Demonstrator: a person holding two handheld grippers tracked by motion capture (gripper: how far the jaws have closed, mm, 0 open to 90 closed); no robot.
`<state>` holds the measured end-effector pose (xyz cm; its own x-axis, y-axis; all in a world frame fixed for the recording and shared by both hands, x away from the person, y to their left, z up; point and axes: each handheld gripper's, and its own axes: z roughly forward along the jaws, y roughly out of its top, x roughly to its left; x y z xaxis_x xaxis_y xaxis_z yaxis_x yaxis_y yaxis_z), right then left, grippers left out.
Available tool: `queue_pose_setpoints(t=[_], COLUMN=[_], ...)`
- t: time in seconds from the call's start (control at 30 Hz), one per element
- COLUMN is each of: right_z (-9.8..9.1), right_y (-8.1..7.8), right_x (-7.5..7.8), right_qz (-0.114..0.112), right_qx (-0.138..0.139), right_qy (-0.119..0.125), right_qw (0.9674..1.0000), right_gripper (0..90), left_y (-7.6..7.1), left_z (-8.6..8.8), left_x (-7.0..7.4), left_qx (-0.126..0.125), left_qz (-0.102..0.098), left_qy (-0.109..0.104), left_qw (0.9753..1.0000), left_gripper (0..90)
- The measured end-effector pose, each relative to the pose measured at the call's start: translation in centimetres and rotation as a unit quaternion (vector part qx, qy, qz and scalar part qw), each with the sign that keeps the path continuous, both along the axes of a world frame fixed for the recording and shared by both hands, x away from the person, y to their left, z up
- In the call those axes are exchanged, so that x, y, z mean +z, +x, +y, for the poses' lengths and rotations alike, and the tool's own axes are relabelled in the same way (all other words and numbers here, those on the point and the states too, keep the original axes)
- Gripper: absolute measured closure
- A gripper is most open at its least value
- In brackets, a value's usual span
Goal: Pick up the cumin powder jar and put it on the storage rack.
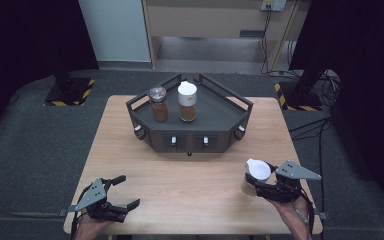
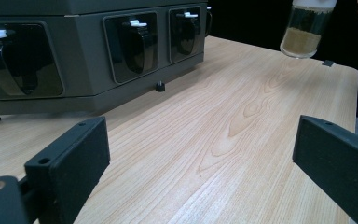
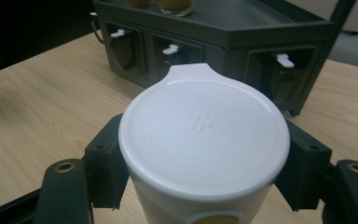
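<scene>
My right gripper (image 1: 256, 184) is shut on a white-lidded spice jar (image 1: 256, 175) and holds it just above the table's near right part; its white lid (image 3: 204, 133) sits between the two black jaws. Seen from the left gripper view, that jar (image 2: 305, 29) hangs clear of the wood, with tan powder inside. My left gripper (image 1: 122, 191) rests open near the table's front left corner, nothing between its jaws. A dark grey angular rack (image 1: 215, 107) stands at the table's far middle, carrying a metal-lidded brown spice jar (image 1: 158, 104) and a white-lidded jar (image 1: 187, 101).
The rack's front face has several dark recesses with small white tabs (image 2: 132, 23). Light wood tabletop (image 1: 180, 175) stretches between the rack and both grippers. Beyond the table lie grey floor, black stands with yellow-black tape (image 1: 70, 90) and cables (image 1: 325, 85).
</scene>
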<state>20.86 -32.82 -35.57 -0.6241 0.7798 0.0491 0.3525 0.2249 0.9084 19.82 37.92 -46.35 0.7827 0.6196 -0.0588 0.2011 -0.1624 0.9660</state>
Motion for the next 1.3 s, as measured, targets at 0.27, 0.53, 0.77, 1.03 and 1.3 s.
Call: queue_pose_setpoints(t=[0.27,0.53,0.77,1.03,1.3], right_z=[1.7,3.4,4.9,6.4,8.0], right_y=[1.4,2.6,3.9,5.8,8.0], right_x=[1.5,3.2,5.4,7.2,9.2], right_qz=[0.006,0.009,0.012,0.008,0.000], right_qx=[0.016,0.026,0.027,0.021,0.010], right_qy=[-0.003,-0.004,-0.009,-0.012,-0.022], right_qw=[0.9998,0.9996,0.9995,0.9997,0.9997], right_gripper=[30.4,30.5,30.6,30.7,30.6], left_y=[0.0,0.0,0.0,0.0,0.0], left_z=[0.0,0.0,0.0,0.0,0.0], left_x=[0.0,0.0,0.0,0.0,0.0], left_qx=[-0.001,-0.001,-0.002,-0.003,-0.003], left_qz=[0.000,0.000,0.000,-0.001,0.000], left_qy=[0.000,0.000,0.000,0.001,0.001], left_qw=[1.0000,1.0000,1.0000,1.0000,1.0000], left_gripper=[2.9,2.9,2.9,2.9,2.9])
